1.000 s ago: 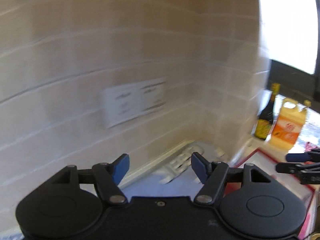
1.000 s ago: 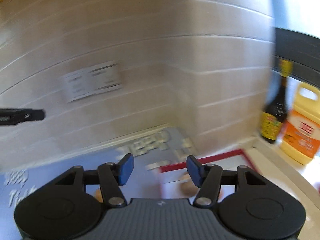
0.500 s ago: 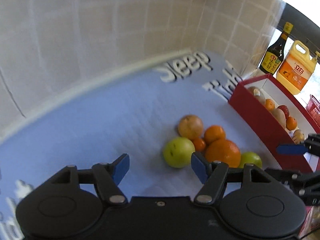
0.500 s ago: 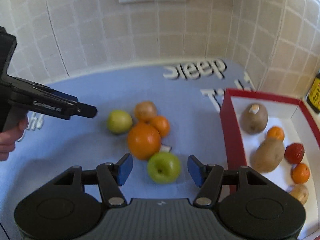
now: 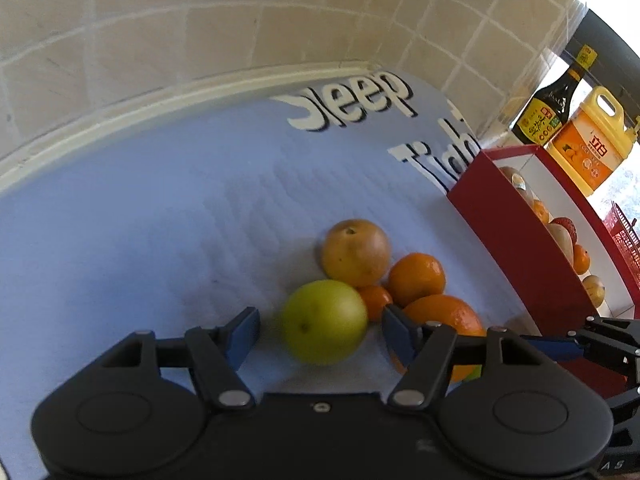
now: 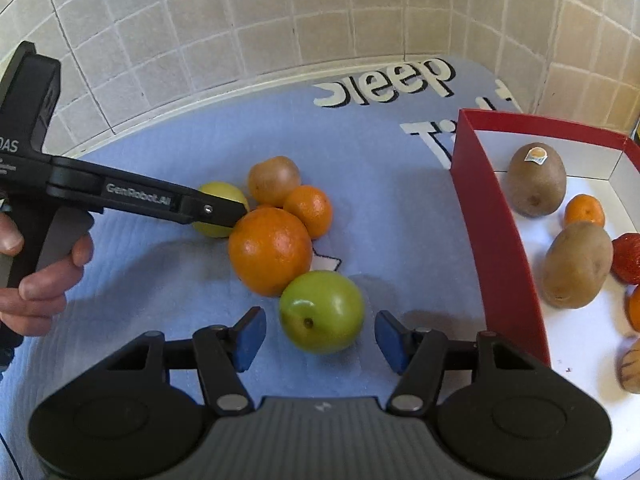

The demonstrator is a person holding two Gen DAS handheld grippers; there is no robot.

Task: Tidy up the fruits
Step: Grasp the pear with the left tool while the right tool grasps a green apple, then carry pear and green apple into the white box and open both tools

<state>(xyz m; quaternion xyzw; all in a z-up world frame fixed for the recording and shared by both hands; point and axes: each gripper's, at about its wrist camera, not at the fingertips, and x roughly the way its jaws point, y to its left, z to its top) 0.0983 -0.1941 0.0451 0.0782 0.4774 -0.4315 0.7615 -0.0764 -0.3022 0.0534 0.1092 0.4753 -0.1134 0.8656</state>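
A cluster of fruit lies on the blue mat [image 5: 160,208]. My left gripper [image 5: 318,334] is open with a yellow-green apple [image 5: 324,322] between its fingers; behind it sit a brownish round fruit [image 5: 355,252], a tangerine [image 5: 416,278] and a big orange [image 5: 444,316]. My right gripper [image 6: 320,338] is open around a green apple [image 6: 321,316], next to the big orange [image 6: 270,256]. The left gripper [image 6: 224,212] also shows in the right wrist view, over the yellow-green apple [image 6: 212,230].
A red box with a white inside [image 6: 496,216] stands to the right, holding kiwis, tangerines and a strawberry. A soy sauce bottle [image 5: 556,104] and a yellow jug [image 5: 592,140] stand behind it. A tiled wall closes off the back.
Both grippers have tilted down from the wall and moved in on the fruit. Each now has an apple between its open fingers.
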